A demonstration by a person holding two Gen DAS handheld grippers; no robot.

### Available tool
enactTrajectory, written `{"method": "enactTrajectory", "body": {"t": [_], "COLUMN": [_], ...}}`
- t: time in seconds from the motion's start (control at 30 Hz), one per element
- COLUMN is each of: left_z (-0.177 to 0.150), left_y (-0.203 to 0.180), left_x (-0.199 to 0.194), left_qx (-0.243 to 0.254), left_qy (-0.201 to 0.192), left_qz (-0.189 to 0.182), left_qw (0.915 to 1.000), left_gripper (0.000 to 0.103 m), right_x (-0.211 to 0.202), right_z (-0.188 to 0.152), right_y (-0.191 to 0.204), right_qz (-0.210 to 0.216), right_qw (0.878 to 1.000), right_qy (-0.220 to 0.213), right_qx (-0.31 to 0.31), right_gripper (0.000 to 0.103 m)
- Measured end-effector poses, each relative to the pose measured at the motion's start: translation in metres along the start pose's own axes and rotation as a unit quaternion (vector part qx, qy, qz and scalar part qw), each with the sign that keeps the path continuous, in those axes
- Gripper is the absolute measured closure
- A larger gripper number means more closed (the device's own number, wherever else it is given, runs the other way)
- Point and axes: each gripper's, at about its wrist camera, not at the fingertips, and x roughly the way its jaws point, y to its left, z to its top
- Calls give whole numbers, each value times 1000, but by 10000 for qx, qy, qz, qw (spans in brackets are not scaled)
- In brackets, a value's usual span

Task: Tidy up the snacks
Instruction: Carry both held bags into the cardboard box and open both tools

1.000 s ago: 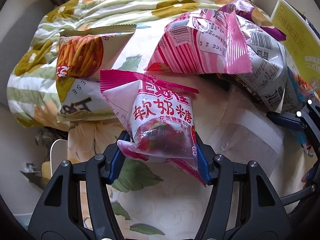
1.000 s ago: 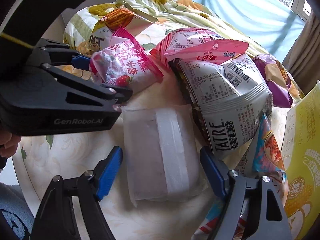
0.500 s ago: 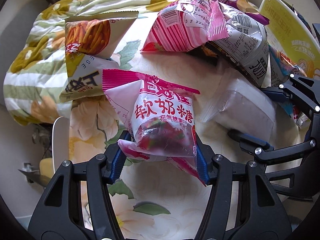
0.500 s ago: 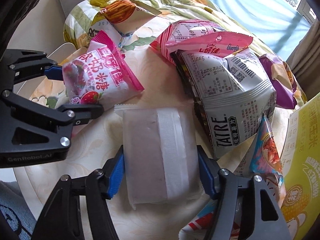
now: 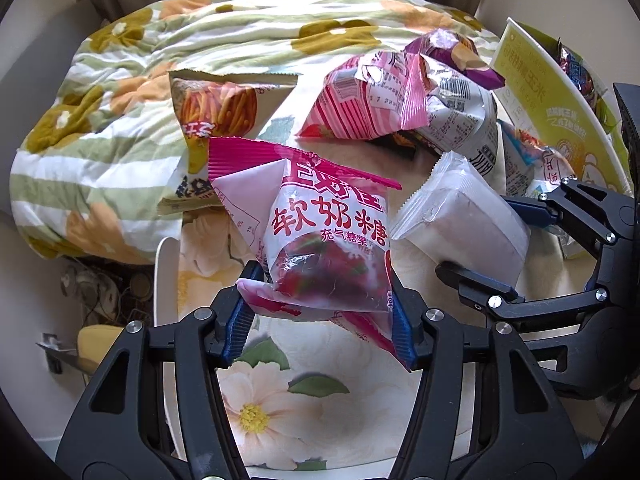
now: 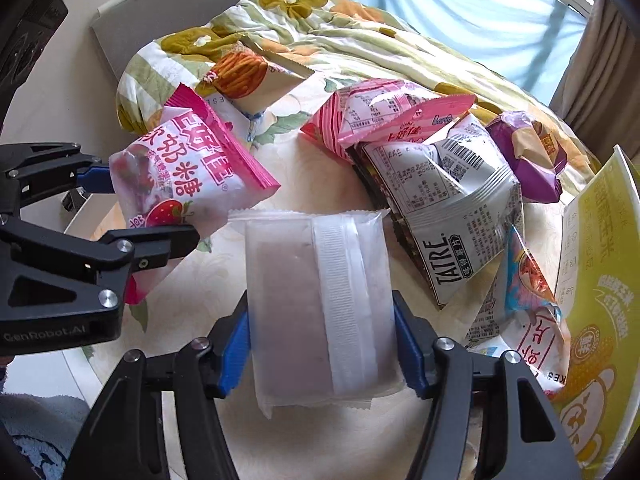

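Eight snack packets [image 6: 320,312] (two gripped)

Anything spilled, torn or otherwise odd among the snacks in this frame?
Nothing looks spilled or torn. The snacks sit in a loose heap on the floral bedcover: the grey chips bag leans on a pink striped packet. That is just the unsorted pile. Each gripper grips one sealed packet.

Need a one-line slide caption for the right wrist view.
Right gripper closing on a frosted white packet while the left gripper holds a pink candy bag beside piled snacks.
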Motion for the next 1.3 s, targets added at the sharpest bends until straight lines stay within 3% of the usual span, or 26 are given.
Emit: {"method": "enactTrajectory", "body": {"t": [0.23, 0.4, 0.53, 0.77, 1.0, 1.17, 1.3], "left_z": [17, 44, 68, 101, 123, 136, 141], "left_y": [4, -12, -40, -117, -225, -293, -327], "left_x": [-47, -80, -96, -114, -96, -60, -29], "left_qx": [129, 354, 583, 740, 726, 681, 645], "left_qy": [-425, -867, -1127, -1511, -1404, -1081, -810], "left_qz": [-180, -521, -735, -980, -1337, -1308, -1083], "left_qw": [9989, 9942, 9892, 9809, 9783, 9831, 9887], "left_gripper": [49, 49, 49, 49, 49, 49, 49], "right_x": [-41, -81, -121, -184, -217, -229, -229], "right_z": [7, 11, 5, -22, -76, -114, -132], "right_y": [4, -16, -40, -104, -180, -232, -263], "right_qz": [-61, -188, -420, -976, -1151, -1097, -1007], "right_qw": [9979, 9879, 9751, 9583, 9538, 9521, 9544], "right_qy": [-352, -608, -881, -1215, -1192, -1144, -1049], "right_qx": [542, 1415, 1990, 2396, 2505, 2616, 2608], "right_gripper": [45, 45, 45, 44, 44, 44, 44]}}
